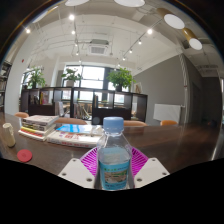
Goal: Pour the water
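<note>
A clear plastic water bottle (114,158) with a blue cap and a blue label stands upright between my fingers. My gripper (113,168) is shut on the bottle, the magenta pads (91,158) pressing its sides at label height. The bottle looks lifted above the brown table (170,145). No cup or other vessel shows near the fingers.
A stack of books (40,124) and a flat blue-and-white book (72,131) lie on the table beyond the fingers to the left. A small red round thing (24,155) lies nearer left. Partitions, plants and windows stand behind.
</note>
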Action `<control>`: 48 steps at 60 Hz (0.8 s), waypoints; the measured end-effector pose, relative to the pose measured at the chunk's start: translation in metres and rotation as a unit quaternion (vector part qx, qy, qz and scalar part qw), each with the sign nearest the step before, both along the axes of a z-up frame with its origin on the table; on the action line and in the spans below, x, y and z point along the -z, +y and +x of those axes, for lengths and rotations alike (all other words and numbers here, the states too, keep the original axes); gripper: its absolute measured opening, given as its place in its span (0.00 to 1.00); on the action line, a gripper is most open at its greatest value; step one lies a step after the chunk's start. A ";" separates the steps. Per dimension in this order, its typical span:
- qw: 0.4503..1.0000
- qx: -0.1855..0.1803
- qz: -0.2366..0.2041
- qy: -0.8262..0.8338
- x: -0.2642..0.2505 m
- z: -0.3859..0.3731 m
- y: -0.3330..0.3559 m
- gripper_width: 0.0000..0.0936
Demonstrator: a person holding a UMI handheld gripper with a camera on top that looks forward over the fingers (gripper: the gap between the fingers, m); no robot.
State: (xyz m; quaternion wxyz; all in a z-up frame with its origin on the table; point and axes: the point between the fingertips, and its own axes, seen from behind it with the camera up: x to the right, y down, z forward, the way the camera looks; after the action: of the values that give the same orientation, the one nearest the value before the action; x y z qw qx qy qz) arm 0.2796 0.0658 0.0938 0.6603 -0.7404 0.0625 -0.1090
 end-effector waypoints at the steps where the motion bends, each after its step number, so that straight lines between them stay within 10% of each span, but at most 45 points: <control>1: 1.000 0.004 0.000 -0.001 0.001 0.001 -0.001 0.40; 24: 0.997 0.014 -0.020 -0.071 -0.015 -0.031 0.003 0.30; 48: 0.873 -0.087 -0.021 -0.480 -0.097 -0.263 0.063 0.30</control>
State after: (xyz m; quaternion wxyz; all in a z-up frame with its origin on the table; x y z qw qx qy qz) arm 0.0170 0.1286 0.1907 0.5998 -0.6133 -0.3289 -0.3948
